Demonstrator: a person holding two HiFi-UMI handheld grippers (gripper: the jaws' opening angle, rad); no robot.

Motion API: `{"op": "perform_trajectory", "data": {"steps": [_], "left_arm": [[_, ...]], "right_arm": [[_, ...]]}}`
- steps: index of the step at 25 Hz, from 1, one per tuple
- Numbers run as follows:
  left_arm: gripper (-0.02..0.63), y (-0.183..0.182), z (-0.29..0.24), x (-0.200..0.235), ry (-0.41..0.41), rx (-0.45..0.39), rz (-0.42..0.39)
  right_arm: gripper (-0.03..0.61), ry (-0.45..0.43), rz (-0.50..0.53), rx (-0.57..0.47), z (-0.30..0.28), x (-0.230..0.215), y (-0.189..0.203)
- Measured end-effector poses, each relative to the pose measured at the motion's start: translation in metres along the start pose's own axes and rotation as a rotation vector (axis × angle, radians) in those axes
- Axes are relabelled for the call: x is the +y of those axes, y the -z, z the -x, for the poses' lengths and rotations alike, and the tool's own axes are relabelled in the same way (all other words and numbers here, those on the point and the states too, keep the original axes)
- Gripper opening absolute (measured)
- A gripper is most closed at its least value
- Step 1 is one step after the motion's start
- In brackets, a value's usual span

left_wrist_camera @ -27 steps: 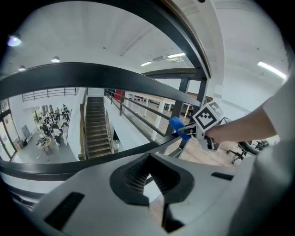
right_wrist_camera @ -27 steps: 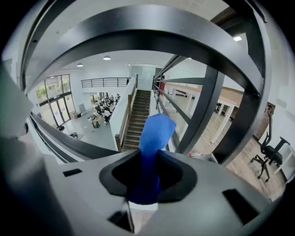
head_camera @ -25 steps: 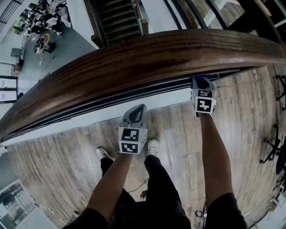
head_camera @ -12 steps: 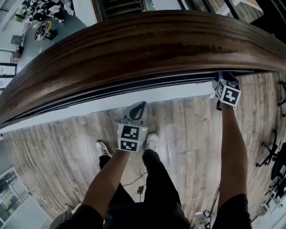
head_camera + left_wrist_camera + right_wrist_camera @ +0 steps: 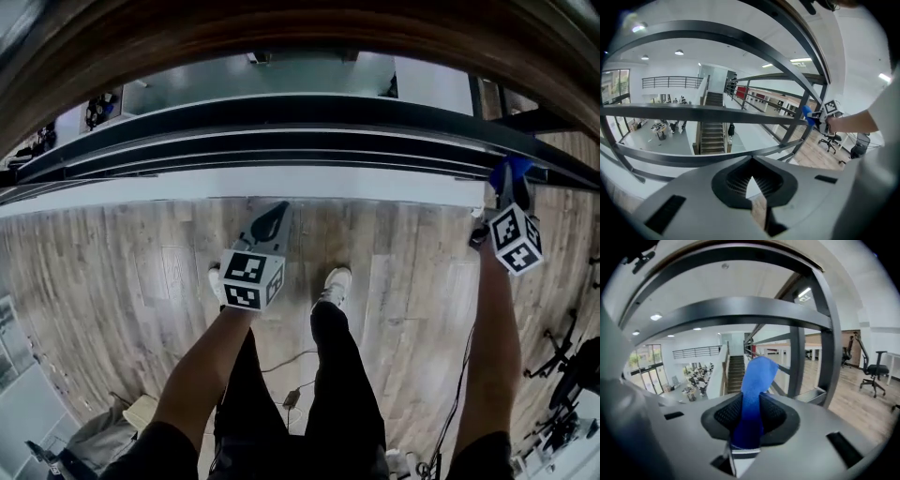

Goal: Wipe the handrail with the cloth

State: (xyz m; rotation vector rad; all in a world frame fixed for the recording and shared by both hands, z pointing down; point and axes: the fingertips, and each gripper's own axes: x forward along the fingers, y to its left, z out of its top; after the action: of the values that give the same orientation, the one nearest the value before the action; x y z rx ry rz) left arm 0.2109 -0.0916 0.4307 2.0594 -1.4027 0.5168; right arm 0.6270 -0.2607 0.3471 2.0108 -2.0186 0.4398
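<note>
Handrail [image 5: 309,23]: broad wooden band arching across the top of the head view, long axis left to right, above and ahead of both grippers.

Plank floor [image 5: 122,281] fills the lower frame. The person's legs and shoes stand on it.

Dark metal rails [image 5: 281,141] run parallel beneath the handrail, between it and the grippers. A dark upright post [image 5: 828,338] stands just right of the cloth in the right gripper view. Judgement: rails and post are the obstruction, so the cloth likely has to rise up and over them to reach the wood.

Right gripper [image 5: 511,192]: far right, raised to the level of the lowest rail, the nearer one to the handrail. Jaws clamped on the blue cloth [image 5: 757,378], whose free end stands up past the tips. Contact between cloth and rail cannot be determined.

Left gripper [image 5: 270,220]: lower, over the floor, well apart from the handrail. Jaws together with nothing between them.
</note>
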Motion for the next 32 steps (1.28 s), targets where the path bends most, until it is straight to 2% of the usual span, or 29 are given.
{"op": "perform_trajectory", "data": {"steps": [4, 8, 11, 16, 19, 22, 25, 28, 32], "left_arm": [[0.005, 0.034, 0.029, 0.06, -0.05, 0.018, 0.047], [0.005, 0.058, 0.069, 0.122, -0.085, 0.018, 0.071], [0.003, 0.079, 0.099, 0.185, -0.126, 0.029, 0.099], [0.004, 0.106, 0.163, 0.301, -0.249, 0.013, 0.142], [0.003, 0.114, 0.198, 0.371, -0.327, -0.023, 0.185], [0.004, 0.122, 0.226, 0.428, -0.367, -0.047, 0.216], [0.005, 0.131, 0.245, 0.471, -0.348, -0.046, 0.251], [0.004, 0.14, 0.259, 0.507, -0.326, -0.033, 0.254], [0.003, 0.144, 0.28, 0.553, -0.347, -0.046, 0.25]], "right_arm": [[0.104, -0.188, 0.113, -0.059, 0.039, 0.136, 0.021], [0.104, -0.355, 0.227, -0.032, 0.08, 0.272, 0.068], [0.104, -0.443, 0.218, 0.014, 0.098, 0.367, 0.106], [0.104, -0.571, 0.203, 0.071, 0.114, 0.519, 0.156], [0.104, -0.632, 0.219, 0.11, 0.113, 0.605, 0.181], [0.104, -0.683, 0.23, 0.144, 0.107, 0.686, 0.2], [0.104, -0.73, 0.243, 0.161, 0.102, 0.765, 0.217], [0.104, -0.778, 0.277, 0.182, 0.101, 0.84, 0.236], [0.104, -0.805, 0.299, 0.211, 0.092, 0.917, 0.251]]}}
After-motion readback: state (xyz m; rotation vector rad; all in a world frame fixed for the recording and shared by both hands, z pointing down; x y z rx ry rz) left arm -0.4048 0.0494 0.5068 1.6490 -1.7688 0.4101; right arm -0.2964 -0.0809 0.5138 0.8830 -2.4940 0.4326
